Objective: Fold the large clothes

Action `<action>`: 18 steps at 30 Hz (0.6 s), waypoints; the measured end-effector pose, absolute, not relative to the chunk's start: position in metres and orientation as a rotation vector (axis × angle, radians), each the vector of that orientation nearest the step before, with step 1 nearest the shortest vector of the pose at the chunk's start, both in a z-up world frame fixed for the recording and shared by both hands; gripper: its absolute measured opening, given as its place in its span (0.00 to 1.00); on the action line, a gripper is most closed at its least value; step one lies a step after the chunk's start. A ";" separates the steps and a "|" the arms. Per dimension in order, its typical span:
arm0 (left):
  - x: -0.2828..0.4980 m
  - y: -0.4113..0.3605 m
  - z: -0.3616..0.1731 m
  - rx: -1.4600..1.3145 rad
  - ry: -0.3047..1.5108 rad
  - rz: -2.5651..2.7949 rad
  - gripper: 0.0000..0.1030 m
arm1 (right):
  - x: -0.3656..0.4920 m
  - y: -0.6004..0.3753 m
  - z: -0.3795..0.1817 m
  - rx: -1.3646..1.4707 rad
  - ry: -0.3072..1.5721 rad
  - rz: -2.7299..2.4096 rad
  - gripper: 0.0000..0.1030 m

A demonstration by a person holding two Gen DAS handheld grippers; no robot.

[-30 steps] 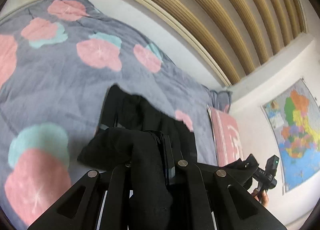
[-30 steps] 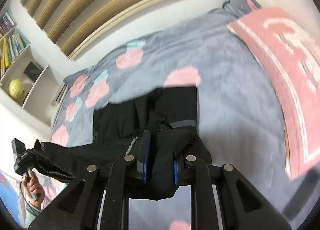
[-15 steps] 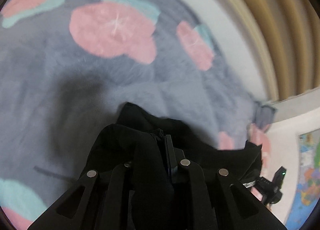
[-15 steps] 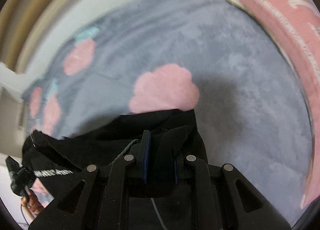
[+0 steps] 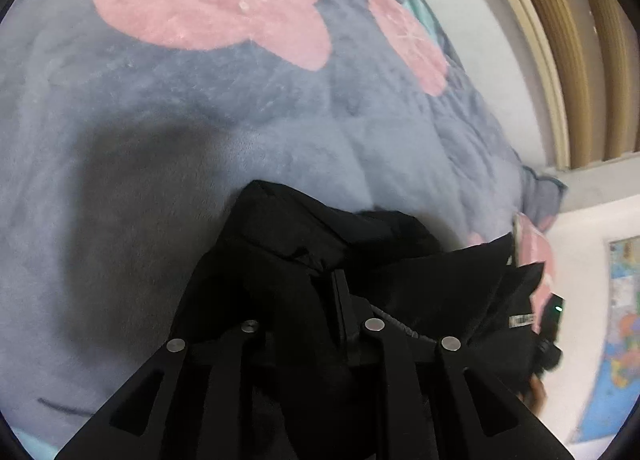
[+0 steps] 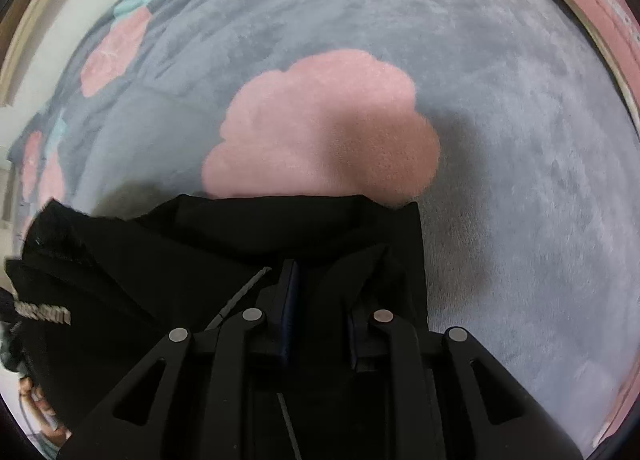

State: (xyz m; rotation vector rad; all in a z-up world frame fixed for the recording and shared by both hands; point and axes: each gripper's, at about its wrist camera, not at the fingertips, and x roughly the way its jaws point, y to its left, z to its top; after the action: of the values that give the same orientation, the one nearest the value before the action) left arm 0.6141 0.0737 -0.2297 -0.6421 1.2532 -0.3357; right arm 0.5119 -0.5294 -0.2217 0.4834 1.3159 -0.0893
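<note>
A black garment [image 5: 320,244] hangs bunched between my two grippers, low over the grey blanket [image 5: 200,107] with pink flowers. My left gripper [image 5: 320,300] is shut on one end of the black garment. My right gripper [image 6: 320,292] is shut on the other end [image 6: 248,252]. The cloth drapes over the fingers and hides the fingertips. A white label shows on the garment in the left wrist view [image 5: 522,320] and in the right wrist view [image 6: 44,312]. The other gripper shows at the right edge of the left wrist view [image 5: 550,332].
A pink pillow [image 6: 592,11] lies at the blanket's right side. A wooden slatted headboard [image 5: 580,59] runs behind the bed. A map [image 5: 620,340] hangs on the white wall. A large pink flower [image 6: 320,127] lies just ahead of the right gripper.
Both grippers have come down and forward toward the blanket with the garment still held. The garment's spread part on the bed is no longer in view; the cloth is bunched at the fingers.
</note>
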 end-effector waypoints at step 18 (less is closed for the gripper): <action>0.539 0.132 -0.131 -0.743 1.065 -0.526 0.63 | 0.448 -0.544 -0.130 0.452 1.151 0.038 0.83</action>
State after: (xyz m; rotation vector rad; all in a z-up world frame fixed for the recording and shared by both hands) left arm 0.5391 0.1319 -0.1312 -0.7430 1.0648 -0.5261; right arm 0.4483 -0.5440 -0.1297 0.4519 1.1513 0.0381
